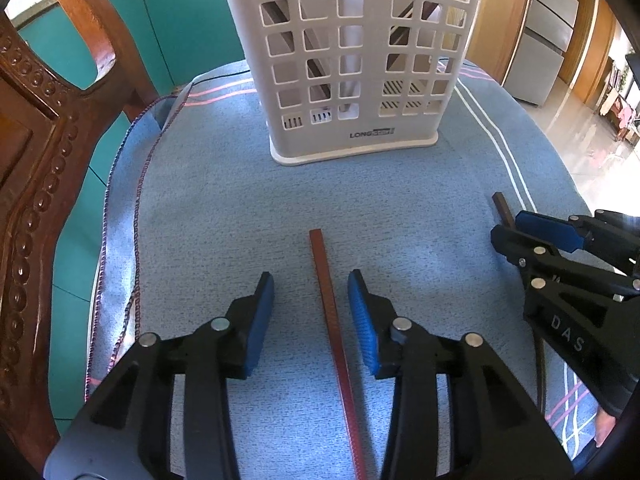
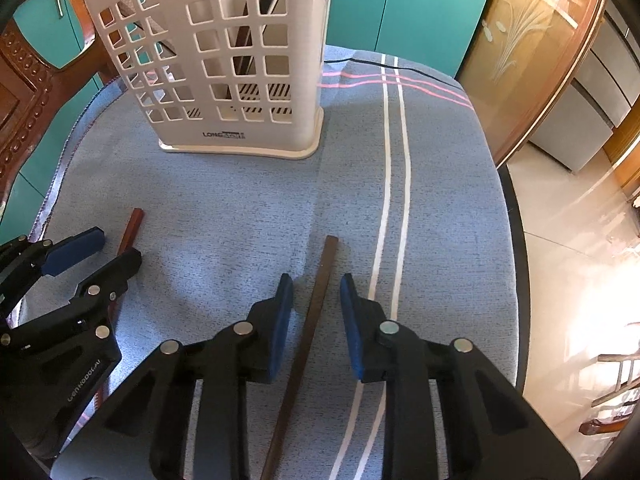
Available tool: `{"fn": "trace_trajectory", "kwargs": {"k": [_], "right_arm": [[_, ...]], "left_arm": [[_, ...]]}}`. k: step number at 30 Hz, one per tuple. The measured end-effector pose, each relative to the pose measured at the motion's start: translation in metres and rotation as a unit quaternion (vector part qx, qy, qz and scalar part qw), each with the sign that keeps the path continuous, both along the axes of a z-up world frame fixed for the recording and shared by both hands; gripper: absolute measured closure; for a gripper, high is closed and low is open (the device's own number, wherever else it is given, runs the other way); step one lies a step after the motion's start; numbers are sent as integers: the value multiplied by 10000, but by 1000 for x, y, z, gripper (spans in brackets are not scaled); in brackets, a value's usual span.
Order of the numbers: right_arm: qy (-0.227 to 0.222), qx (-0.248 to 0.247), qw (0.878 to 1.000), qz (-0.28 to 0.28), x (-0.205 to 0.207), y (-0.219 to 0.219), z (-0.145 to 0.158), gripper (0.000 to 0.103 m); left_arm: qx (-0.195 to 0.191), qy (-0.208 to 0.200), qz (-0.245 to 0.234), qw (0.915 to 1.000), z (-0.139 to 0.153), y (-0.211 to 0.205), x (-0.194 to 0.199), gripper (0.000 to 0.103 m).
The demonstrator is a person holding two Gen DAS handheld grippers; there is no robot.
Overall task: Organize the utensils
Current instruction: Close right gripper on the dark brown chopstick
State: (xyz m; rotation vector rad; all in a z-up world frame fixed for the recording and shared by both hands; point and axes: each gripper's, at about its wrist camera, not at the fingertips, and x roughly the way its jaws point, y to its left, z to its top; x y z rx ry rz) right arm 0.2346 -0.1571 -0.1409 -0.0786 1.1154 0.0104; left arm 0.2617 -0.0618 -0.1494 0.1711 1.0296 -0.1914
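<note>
Chopsticks lie untouched between parted pads: reddish one in left gripper, dark one in right gripper.

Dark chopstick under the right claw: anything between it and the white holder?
Nothing visible. The dark chopstick lies between the right claw's open pads, and only bare blue cloth separates it from the white holder. The left claw sits off to the side.

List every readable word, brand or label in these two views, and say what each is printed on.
"LONG": base of the white utensil basket; the rest of that brand mark is too blurred to read.
"DAS": body of the right gripper, seen from the left wrist view.
Lettering on the body of the left gripper, right wrist view: upside down, too blurred to read.
</note>
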Motion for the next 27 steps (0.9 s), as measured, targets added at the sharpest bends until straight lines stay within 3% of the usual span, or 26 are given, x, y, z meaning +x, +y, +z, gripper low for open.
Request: {"fn": "trace_trajectory", "kwargs": {"k": [9, 17, 27], "right_arm": [[30, 72, 10000, 5, 6, -7, 2, 76], [91, 150, 9998, 17, 13, -18, 1, 76], [85, 60, 9999, 55, 13, -16, -1, 78]], "left_arm": [[-6, 15, 11, 10000, 0, 1, 0, 63], [70, 1, 93, 9999, 1, 2, -1, 54], [154, 2, 38, 9999, 2, 0, -1, 54]]}}
